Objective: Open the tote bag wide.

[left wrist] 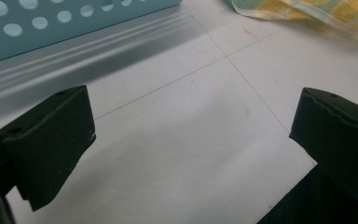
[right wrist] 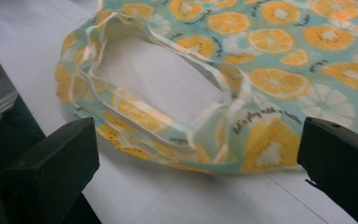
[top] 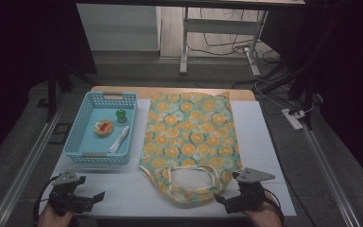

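A fabric tote bag (top: 189, 142) printed with orange slices lies flat on the white table cover (top: 123, 189), handles toward me. Its handle loop (right wrist: 158, 88) lies just beyond my right gripper's jaws. My right gripper (top: 227, 202) rests at the bag's near right corner, open, nothing between its jaws. My left gripper (top: 92, 197) sits near the front left edge, open over bare cover (left wrist: 191, 140). A light blue basket (top: 86, 124) stands left of the bag and holds a green-topped piece (top: 121, 115), a round orange-and-red item (top: 103, 127) and a white tube (top: 119, 139).
The basket's perforated wall (left wrist: 51, 23) lies just beyond my left gripper. A corner of the bag (left wrist: 307, 14) shows at the upper right of the left gripper view. Metal rails (top: 23, 165) flank the table. A power strip (top: 293, 118) lies on the floor to the right.
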Available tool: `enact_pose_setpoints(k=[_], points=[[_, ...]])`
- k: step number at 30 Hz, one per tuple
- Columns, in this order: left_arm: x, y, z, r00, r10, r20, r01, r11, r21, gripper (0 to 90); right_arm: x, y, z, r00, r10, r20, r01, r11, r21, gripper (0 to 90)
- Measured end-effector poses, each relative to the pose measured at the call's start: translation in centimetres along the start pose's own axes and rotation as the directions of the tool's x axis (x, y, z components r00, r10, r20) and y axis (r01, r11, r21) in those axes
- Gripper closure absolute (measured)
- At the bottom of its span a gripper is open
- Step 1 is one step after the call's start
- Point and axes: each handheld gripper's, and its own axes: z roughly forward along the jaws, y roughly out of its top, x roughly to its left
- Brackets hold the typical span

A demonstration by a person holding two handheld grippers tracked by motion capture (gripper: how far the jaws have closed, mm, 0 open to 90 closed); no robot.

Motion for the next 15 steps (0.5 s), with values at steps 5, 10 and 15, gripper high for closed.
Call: enact_pose_setpoints(k=[5, 10, 15], points=[[0.0, 0.0, 0.0, 1.0000, -0.001, 0.000, 0.001, 1.0000, -0.001, 0.0, 0.8, 0.6, 0.5, 0.9994, -0.024, -0.025, 0.024, 1.000, 0.005, 0.0], [0.0, 0.0, 0.0, 1.0000, -0.001, 0.001, 0.001, 1.0000, 0.000, 0.0, 1.7, 1.4, 1.0, 0.9977, -0.053, -0.042, 0.053, 0.999, 0.008, 0.0], [0.0, 0.1, 0.1, 1.0000, -0.002, 0.003, 0.002, 1.0000, 0.000, 0.0, 2.7, 2.2, 1.7, 0.9945, -0.084, -0.063, 0.086, 0.996, 0.020, 0.0]])
